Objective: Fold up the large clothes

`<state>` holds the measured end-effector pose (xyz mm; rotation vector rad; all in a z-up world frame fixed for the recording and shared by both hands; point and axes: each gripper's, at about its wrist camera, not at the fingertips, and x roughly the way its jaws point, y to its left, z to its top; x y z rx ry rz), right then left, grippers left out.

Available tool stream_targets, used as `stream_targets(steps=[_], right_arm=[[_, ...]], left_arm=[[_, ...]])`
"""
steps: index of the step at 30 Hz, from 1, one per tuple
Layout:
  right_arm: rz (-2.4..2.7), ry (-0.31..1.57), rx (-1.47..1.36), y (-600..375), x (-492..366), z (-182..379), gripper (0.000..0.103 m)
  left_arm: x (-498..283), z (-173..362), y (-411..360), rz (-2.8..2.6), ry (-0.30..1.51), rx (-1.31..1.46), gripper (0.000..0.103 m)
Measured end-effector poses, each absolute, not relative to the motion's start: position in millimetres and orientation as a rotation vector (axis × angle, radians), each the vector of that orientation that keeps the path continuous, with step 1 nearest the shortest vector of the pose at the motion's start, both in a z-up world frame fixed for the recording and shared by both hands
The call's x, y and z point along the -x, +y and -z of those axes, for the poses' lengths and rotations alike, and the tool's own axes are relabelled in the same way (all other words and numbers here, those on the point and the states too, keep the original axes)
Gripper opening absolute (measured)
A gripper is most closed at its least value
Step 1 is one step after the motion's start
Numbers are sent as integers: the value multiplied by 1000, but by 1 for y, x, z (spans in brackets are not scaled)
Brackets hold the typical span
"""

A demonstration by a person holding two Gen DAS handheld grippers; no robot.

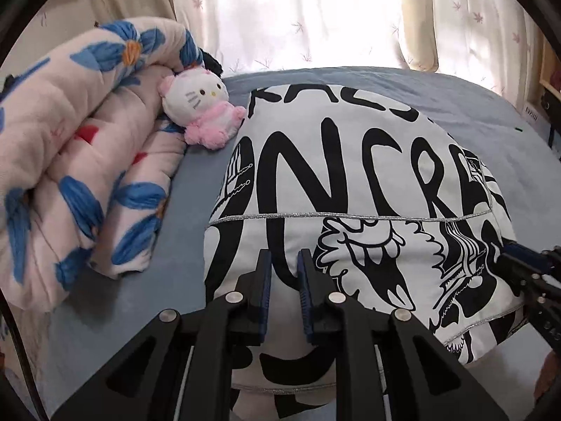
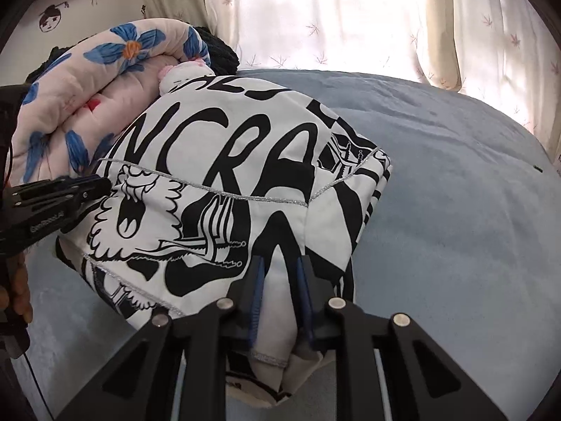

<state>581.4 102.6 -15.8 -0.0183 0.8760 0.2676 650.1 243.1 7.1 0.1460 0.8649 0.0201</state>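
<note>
A large white garment with bold black lettering and drawings (image 1: 350,182) lies partly folded on the blue bed (image 1: 196,189). It also shows in the right wrist view (image 2: 224,175). My left gripper (image 1: 284,263) is shut on the garment's near edge, with cloth bunched between its blue pads. My right gripper (image 2: 278,266) is shut on a fold of the same garment at its near right side. The right gripper shows at the right edge of the left wrist view (image 1: 526,266). The left gripper shows at the left of the right wrist view (image 2: 63,193).
A rolled pink quilt with blue flowers (image 1: 77,161) lies along the bed's left side, with a pink and white plush cat (image 1: 203,105) beside it. Light curtains (image 1: 315,14) hang behind the bed. The blue sheet (image 2: 455,210) stretches right of the garment.
</note>
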Motion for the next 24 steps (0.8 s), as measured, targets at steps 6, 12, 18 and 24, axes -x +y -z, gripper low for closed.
stream_targets(steps=[6,12,18,24], right_arm=[[-282,891,-52,89,-552,-8,21],[-292,917,-119,65,-501,-54,21],[-233,916,-60,40,-441,-116,21],[-221,909,-40,11,-369,-172,21]], left_arm=[[-615,-31,243,-2,862,-40,73],[-557,-82,227,-71,831,-71,73],[-497,-138,209,10,878,-27,80],[-437,-175,183,18,917,-51,80]])
